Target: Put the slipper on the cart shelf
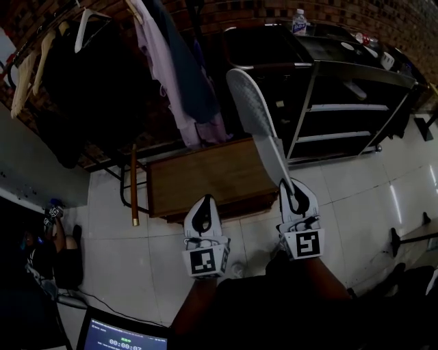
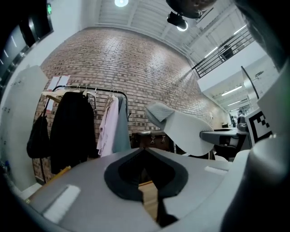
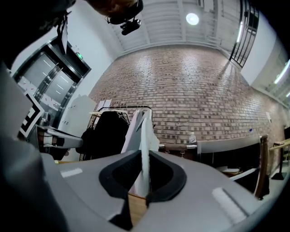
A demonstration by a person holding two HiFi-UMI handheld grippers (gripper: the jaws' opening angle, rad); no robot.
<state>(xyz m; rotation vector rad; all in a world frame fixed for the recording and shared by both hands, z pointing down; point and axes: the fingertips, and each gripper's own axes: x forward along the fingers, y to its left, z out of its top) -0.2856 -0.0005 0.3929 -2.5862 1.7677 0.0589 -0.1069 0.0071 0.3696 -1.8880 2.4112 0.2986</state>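
Note:
A pale grey slipper (image 1: 254,109) sticks up and away from my right gripper (image 1: 293,193), which is shut on its heel end. In the right gripper view the slipper (image 3: 144,145) shows edge-on as a thin white blade between the jaws. It hangs in the air over the wooden table, left of the black cart (image 1: 342,75) with its light metal shelves (image 1: 345,107). My left gripper (image 1: 204,208) is held beside the right one, shut and empty. From the left gripper view the slipper (image 2: 190,131) floats ahead to the right.
A low wooden table (image 1: 205,179) stands just ahead of both grippers. Behind it a clothes rack (image 1: 102,61) carries dark and pink garments. A water bottle (image 1: 299,20) stands on the cart top. A laptop (image 1: 120,335) and a seated person (image 1: 48,253) are at lower left.

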